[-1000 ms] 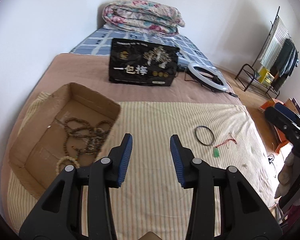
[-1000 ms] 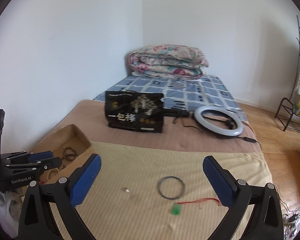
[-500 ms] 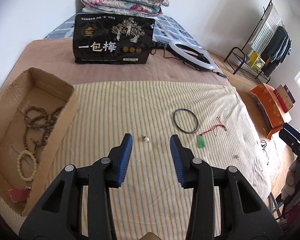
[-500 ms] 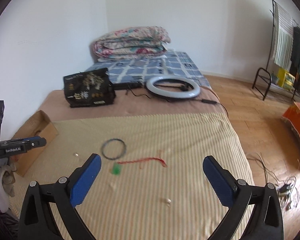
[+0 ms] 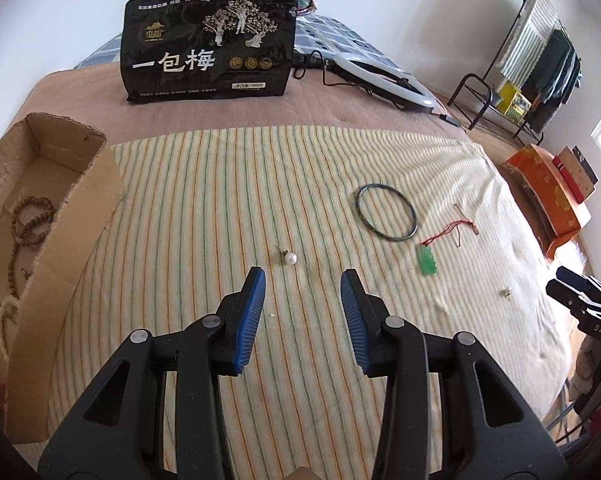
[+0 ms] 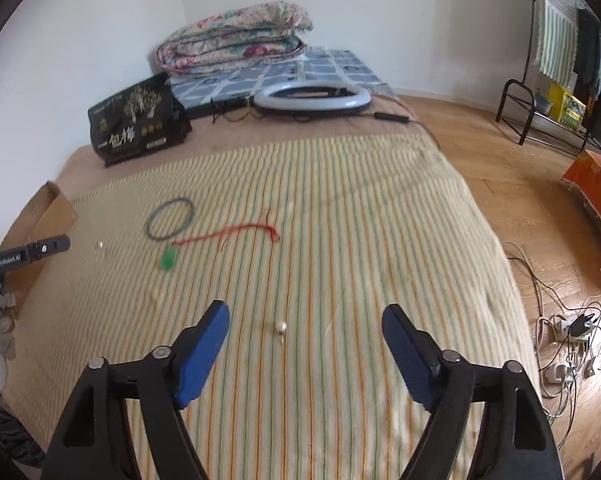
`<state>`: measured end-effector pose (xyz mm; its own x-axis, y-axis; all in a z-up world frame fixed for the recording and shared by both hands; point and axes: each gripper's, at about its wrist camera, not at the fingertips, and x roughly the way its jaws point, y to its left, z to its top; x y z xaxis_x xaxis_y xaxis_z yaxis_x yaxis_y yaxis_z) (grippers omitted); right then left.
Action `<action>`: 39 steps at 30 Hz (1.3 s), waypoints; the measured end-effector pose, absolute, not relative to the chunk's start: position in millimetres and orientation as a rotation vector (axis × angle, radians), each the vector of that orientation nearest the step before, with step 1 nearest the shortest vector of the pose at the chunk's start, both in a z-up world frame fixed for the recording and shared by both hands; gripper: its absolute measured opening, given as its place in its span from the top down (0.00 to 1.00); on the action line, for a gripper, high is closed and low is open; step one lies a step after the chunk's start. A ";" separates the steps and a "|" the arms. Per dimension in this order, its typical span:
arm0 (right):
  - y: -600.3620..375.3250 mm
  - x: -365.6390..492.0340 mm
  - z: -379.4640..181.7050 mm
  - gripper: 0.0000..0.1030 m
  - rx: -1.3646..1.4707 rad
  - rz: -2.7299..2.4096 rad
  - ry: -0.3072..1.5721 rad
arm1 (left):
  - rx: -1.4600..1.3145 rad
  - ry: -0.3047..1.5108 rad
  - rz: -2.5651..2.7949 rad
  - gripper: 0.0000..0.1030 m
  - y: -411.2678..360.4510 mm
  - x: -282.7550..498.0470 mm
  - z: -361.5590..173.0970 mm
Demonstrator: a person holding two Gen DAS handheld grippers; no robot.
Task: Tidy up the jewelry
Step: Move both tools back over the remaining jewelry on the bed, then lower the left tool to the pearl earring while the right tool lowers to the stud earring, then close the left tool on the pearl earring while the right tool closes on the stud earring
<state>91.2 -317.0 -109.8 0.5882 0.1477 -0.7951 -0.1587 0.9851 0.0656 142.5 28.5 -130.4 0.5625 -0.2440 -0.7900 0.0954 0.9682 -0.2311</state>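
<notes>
My left gripper (image 5: 302, 276) is open and empty, hovering just short of a pearl earring (image 5: 290, 258) on the striped cloth (image 5: 220, 184). A dark bangle (image 5: 386, 212) and a green pendant on a red cord (image 5: 428, 261) lie to its right. A cardboard box (image 5: 52, 216) at the left holds bead bracelets (image 5: 30, 220). My right gripper (image 6: 306, 316) is open and empty, with a second pearl earring (image 6: 280, 327) between its fingers. The bangle (image 6: 171, 218) and pendant (image 6: 168, 259) lie farther left.
A black snack bag (image 5: 208, 48), a ring light (image 5: 380, 76) and a folded quilt (image 6: 236, 40) lie at the far end of the bed. Cables and plugs (image 6: 572, 336) lie on the wooden floor at the right. A clothes rack (image 6: 560, 72) stands by the wall.
My left gripper has swung from the box toward the first pearl earring and moved lower. My right gripper has turned right and come down over the second pearl earring.
</notes>
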 end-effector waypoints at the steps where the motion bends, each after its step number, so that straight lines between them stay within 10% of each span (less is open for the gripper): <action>1: -315.7 90.0 -113.9 0.25 -0.028 0.185 0.933 | -0.160 0.955 -0.202 0.62 26.5 142.5 -133.2; 39: -292.4 111.9 -163.1 0.72 -0.146 0.247 1.003 | -0.033 0.948 -0.181 0.84 9.4 177.5 -175.0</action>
<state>111.9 -292.4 -163.1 0.5132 0.1375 -0.8472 -0.2713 0.9625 -0.0081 177.5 9.4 -175.0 0.5697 -0.1685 -0.8044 0.1392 0.9844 -0.1076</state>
